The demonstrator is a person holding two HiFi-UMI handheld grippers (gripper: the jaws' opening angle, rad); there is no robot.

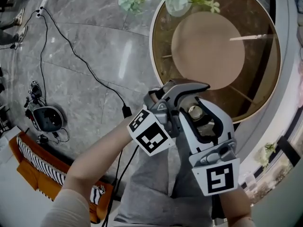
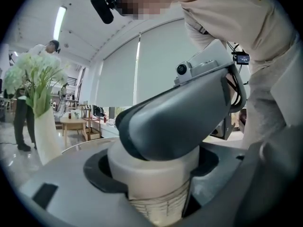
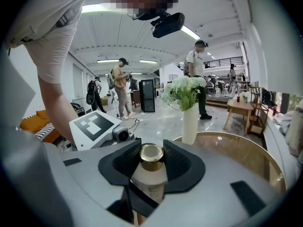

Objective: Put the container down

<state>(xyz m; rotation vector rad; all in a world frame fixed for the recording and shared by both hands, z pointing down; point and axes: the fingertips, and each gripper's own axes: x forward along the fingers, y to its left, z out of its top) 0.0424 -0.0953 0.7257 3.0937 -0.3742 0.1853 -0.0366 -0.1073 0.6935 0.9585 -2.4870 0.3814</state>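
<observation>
Pads of the right gripper (image 3: 151, 159) are closed on the neck of the container (image 3: 148, 181), just under its gold cap (image 3: 151, 153). The left gripper (image 2: 154, 171) is clamped round the wider white body of the same container, so it is pinched from both sides and held in the air at the near edge of the round glass table (image 1: 163, 46).

For a clean set-down, it would best be carried forward over bare glass, kept cap-up and clear of the vase (image 3: 190, 125). It would then be lowered until the base is felt to rest, and only then released, one grip at a time.

Cap and vase are shown only in the right gripper view. Fine printed lines on the lower body are seen only in the left gripper view. Only in the head view is the container's place relative to the table edge made plain.
</observation>
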